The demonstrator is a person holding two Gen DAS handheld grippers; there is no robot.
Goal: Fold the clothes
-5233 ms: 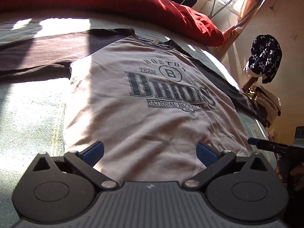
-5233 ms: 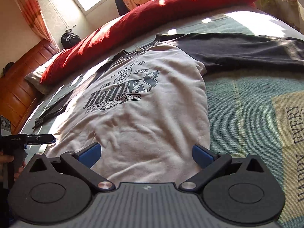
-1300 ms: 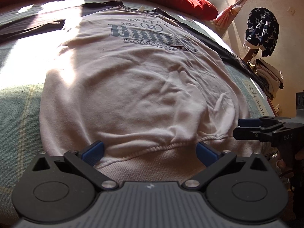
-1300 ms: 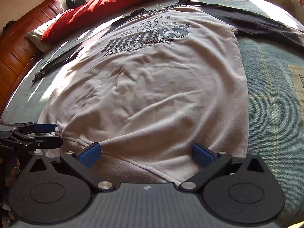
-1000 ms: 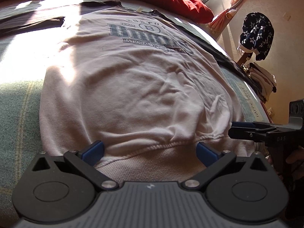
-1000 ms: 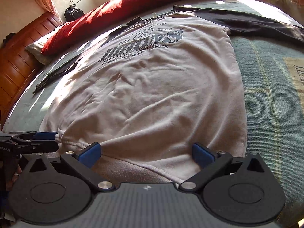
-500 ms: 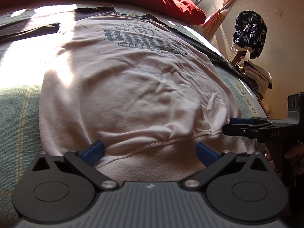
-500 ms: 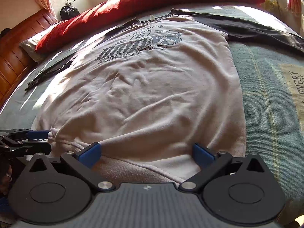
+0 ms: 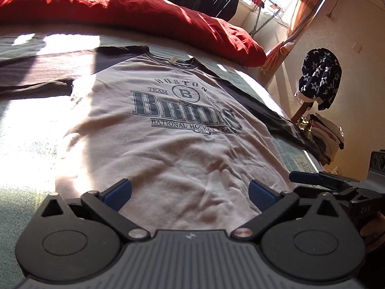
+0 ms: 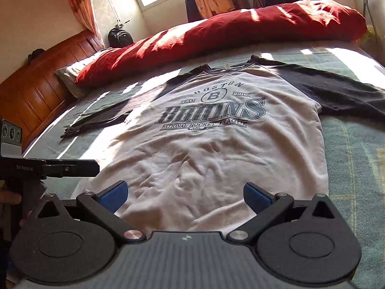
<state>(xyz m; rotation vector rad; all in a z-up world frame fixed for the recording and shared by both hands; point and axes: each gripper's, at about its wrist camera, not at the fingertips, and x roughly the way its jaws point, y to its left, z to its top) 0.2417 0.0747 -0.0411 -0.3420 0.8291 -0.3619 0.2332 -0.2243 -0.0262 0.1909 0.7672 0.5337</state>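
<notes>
A cream sweatshirt (image 9: 168, 149) with dark sleeves and a "Boston Bruins" print lies flat, front up, on the bed. My left gripper (image 9: 190, 192) hangs open over its lower left part, with nothing between the blue pads (image 9: 118, 192). The right gripper (image 10: 185, 192) is also open over the lower part of the sweatshirt (image 10: 216, 149), holding nothing. Each tool shows in the other's view: the right gripper (image 9: 294, 181) at the shirt's right edge, the left gripper (image 10: 92, 166) at its left edge. The hem is hidden under the gripper bodies.
A red duvet (image 10: 240, 31) lies across the far side of the bed, with a pillow (image 10: 69, 72) and wooden headboard (image 10: 36, 91) to the left. A star-print garment (image 9: 320, 82) and stacked clothes (image 9: 327, 134) sit beyond the bed's right edge. The green blanket (image 10: 356, 144) surrounds the shirt.
Both grippers have risen and moved forward over the shirt, so the hem that showed between the fingers is now out of sight. Both stay open.
</notes>
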